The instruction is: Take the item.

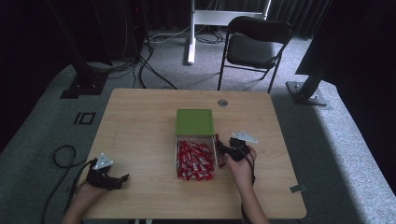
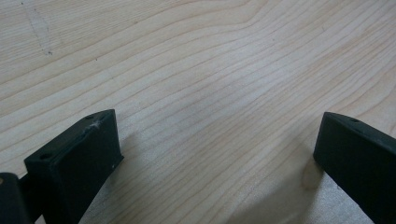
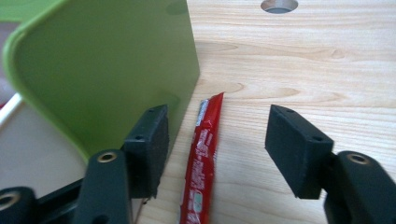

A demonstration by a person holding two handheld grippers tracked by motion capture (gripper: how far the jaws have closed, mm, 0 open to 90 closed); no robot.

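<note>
Right tongs (image 3: 217, 149) spread, one red sachet (image 3: 201, 158) lying loose on the counter (image 3: 299, 70) beside the green box (image 3: 107, 70); left tongs (image 2: 215, 158) spread, empty. Next: probably back for another sachet.

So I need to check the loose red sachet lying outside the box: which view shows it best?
The right gripper view: the red sachet lies flat on the table between the open jaws, beside the green lid. The high view gives a red sliver; the left gripper view, bare tabletop.
</note>
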